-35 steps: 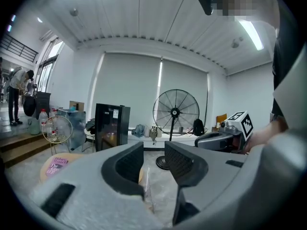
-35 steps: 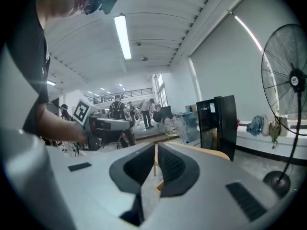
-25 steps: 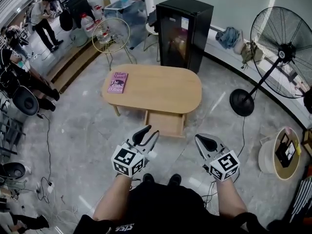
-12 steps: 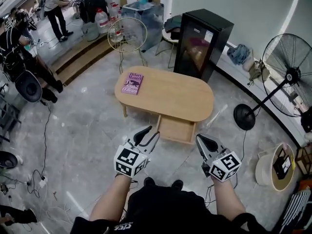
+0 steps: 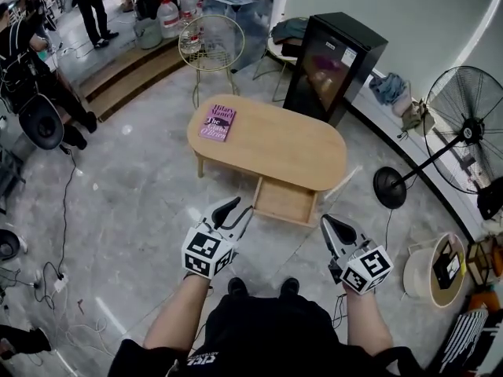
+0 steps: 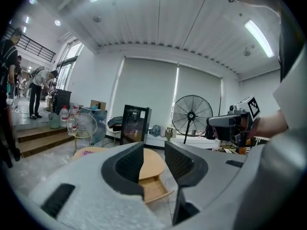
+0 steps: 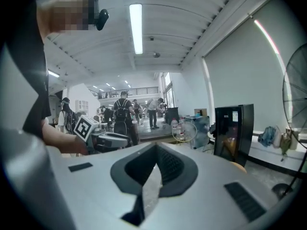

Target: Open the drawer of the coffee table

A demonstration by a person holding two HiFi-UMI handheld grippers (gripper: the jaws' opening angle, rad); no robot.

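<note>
1. The drawer is standing pulled out from under the coffee table, on the side facing the person, above the grey floor.
2. A book is lying at the tabletop's left end. Its purple cover is showing "Hilary Mantel"; the title beneath is too small to read surely.
3. The left tool is hovering short of the drawer, well apart from it, jaws standing moderately apart with nothing between the pads.
4. The right tool is hovering level with the left one, jaws pressed together, holding nothing.
5. Each tool's cube is showing black-and-white square markers.
</note>
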